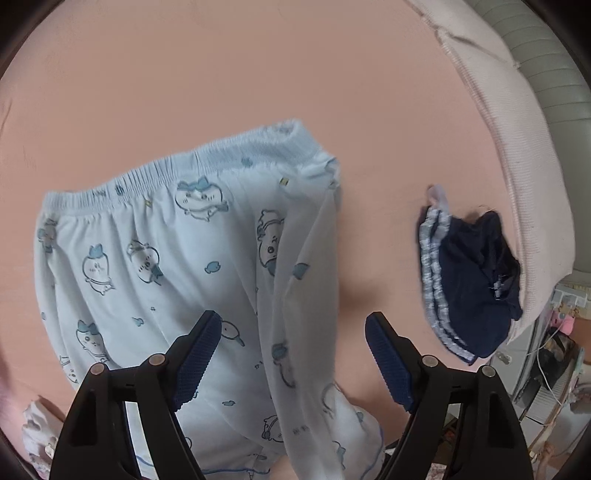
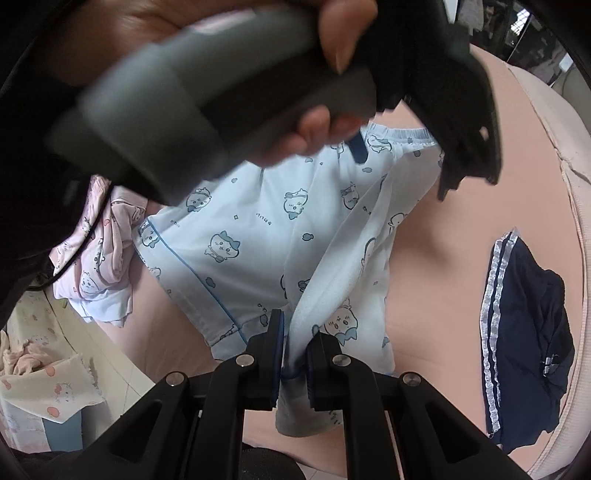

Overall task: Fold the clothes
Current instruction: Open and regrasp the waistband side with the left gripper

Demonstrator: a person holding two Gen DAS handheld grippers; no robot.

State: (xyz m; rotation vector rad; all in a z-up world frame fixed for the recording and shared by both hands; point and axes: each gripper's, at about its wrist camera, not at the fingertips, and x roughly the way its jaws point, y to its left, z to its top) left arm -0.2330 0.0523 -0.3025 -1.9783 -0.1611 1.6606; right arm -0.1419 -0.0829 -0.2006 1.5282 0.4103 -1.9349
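Light blue pyjama trousers point(image 1: 166, 266) printed with cartoon animals lie on a pink bed sheet point(image 1: 221, 74), elastic waistband at the far end. One leg is raised in a fold along their right side. My left gripper point(image 1: 293, 319) hangs open just above the trousers, its blue pads wide apart and gripping nothing. In the right wrist view the same trousers point(image 2: 240, 236) stretch away from my right gripper point(image 2: 295, 328), which is shut on a pinch of the lifted leg fabric near the hem. A person's hand point(image 2: 332, 33) holds the left gripper's grey handle over the waistband.
A folded navy garment point(image 1: 476, 280) with white striped trim lies to the right on the sheet, also in the right wrist view point(image 2: 524, 332). A pale ribbed mattress edge point(image 1: 517, 147) curves behind it. A pink printed garment point(image 2: 103, 251) is heaped at the left.
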